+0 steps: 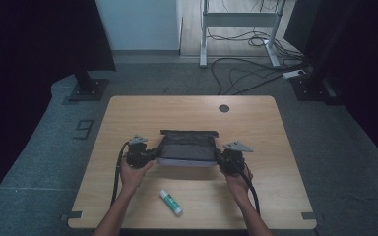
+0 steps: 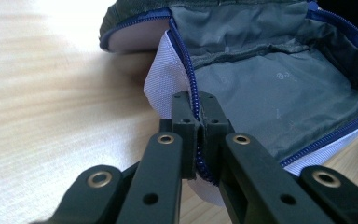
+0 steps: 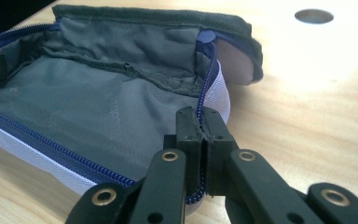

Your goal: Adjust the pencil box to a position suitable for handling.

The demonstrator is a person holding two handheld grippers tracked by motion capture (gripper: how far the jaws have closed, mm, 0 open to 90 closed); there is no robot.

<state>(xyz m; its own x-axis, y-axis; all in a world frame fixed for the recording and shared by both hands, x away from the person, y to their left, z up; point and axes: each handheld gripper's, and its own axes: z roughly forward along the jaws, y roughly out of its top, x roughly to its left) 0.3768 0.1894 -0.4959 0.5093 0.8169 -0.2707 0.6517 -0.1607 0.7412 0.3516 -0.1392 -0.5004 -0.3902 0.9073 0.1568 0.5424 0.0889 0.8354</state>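
Note:
An open pouch (image 1: 187, 148) with grey lining, white mesh sides and a blue zipper lies at the middle of the wooden table (image 1: 128, 113). My left gripper (image 1: 153, 155) is shut on the pouch's left zipper edge; in the left gripper view the pouch (image 2: 270, 93) gapes open and the gripper (image 2: 198, 100) clamps the blue zipper. My right gripper (image 1: 219, 157) is shut on the right zipper edge. The right gripper view has the pouch (image 3: 98, 102) spread to the left, with the gripper (image 3: 200, 114) pinching the zipper rim.
A white glue stick with a green cap (image 1: 171, 202) lies near the table's front edge, between the forearms. A round cable hole (image 1: 224, 108) sits at the table's back. Stand feet and cables lie on the floor beyond the table.

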